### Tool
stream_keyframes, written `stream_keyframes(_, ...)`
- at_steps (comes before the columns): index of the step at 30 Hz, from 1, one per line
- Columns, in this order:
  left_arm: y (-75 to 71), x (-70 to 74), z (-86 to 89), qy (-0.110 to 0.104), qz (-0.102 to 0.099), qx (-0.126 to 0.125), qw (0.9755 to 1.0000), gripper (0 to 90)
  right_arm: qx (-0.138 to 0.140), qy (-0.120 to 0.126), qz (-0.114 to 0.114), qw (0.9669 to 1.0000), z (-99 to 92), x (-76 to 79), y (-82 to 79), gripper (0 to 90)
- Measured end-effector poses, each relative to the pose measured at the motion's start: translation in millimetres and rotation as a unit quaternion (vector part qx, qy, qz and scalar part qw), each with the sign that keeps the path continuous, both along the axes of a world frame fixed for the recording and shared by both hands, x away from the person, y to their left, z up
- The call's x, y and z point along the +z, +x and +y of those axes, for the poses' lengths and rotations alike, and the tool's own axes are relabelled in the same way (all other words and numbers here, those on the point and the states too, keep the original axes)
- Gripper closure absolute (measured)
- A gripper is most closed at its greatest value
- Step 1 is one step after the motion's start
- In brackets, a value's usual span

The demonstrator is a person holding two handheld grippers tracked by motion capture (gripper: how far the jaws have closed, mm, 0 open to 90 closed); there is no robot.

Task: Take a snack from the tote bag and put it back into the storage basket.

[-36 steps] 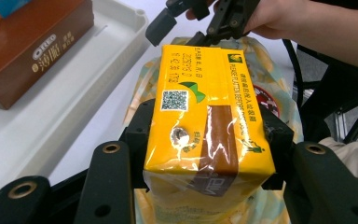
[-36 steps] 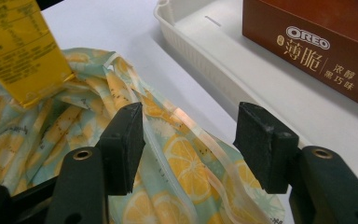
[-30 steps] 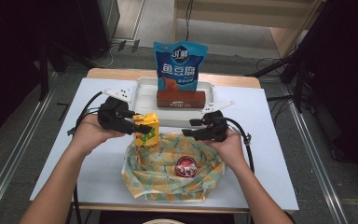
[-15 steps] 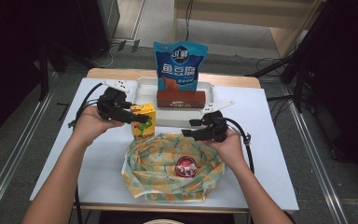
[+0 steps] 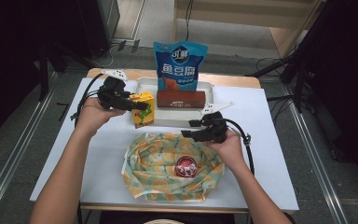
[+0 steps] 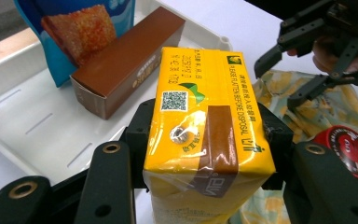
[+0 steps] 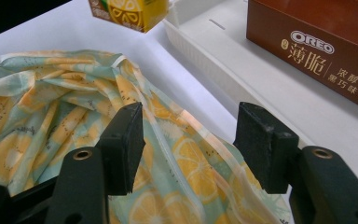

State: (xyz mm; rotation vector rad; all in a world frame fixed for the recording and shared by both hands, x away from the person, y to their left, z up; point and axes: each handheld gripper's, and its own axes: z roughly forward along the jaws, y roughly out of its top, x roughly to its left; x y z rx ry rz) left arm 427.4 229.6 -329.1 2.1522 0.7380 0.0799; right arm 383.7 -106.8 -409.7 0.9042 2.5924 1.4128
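Yellow juice carton point(image 6: 208, 140), brown-taped on top, clamped by left gripper point(image 6: 205, 154); right gripper point(image 7: 189, 144) fingers spread apart.

Bare tray floor point(image 5: 179, 116) lies free; brown box point(image 5: 181, 99) blocks its back.

Yellow juice carton point(image 6: 207, 135), printed with lemon art, QR code and a brown strip on its top face, clamped between the left claw point(image 5: 137, 105) jaws, upright, at the front left edge of the white tray point(image 5: 177, 120). Tray holds a brown Oreo box point(image 5: 181, 99) lying flat and a blue snack bag point(image 5: 180, 65) standing behind it.
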Motion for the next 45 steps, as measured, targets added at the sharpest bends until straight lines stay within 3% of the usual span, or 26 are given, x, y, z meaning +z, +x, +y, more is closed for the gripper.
stream_keyframes(7, 8.4, -3.7, 3.2, 0.003, -0.009, 0.011, 0.9999, 51.9, 0.0, 0.001, -0.002, 1.0, -1.7, 1.6, -5.9, 43.0)
stream_keyframes(20, 28.7, -15.6, 7.7, -0.01, -0.034, 0.048, 0.9982, 52.0, -0.011, 0.0, -0.002, 0.9999, -9.7, 0.4, -14.7, 43.0)
stream_keyframes(25, 36.0, -22.5, 6.8, -0.007, -0.032, 0.054, 0.998, 52.0, -0.017, 0.001, -0.003, 0.9999, -14.2, 0.4, -15.8, 43.0)
stream_keyframes(30, 40.6, -29.6, 3.2, 0.002, -0.047, 0.052, 0.9976, 52.0, -0.02, 0.002, 0.0, 0.9998, -15.7, -0.1, -16.6, 43.0)
stream_keyframes(40, 52.2, -42.9, 5.1, 0.0, -0.047, 0.059, 0.9972, 52.0, -0.016, -0.002, 0.0, 0.9999, -13.6, -2.9, -16.1, 43.0)
stream_keyframes(45, 56.3, -50.4, 4.9, 0.011, -0.042, 0.064, 0.997, 51.9, -0.016, -0.004, 0.0, 0.9999, -13.3, -2.9, -16.5, 43.1)
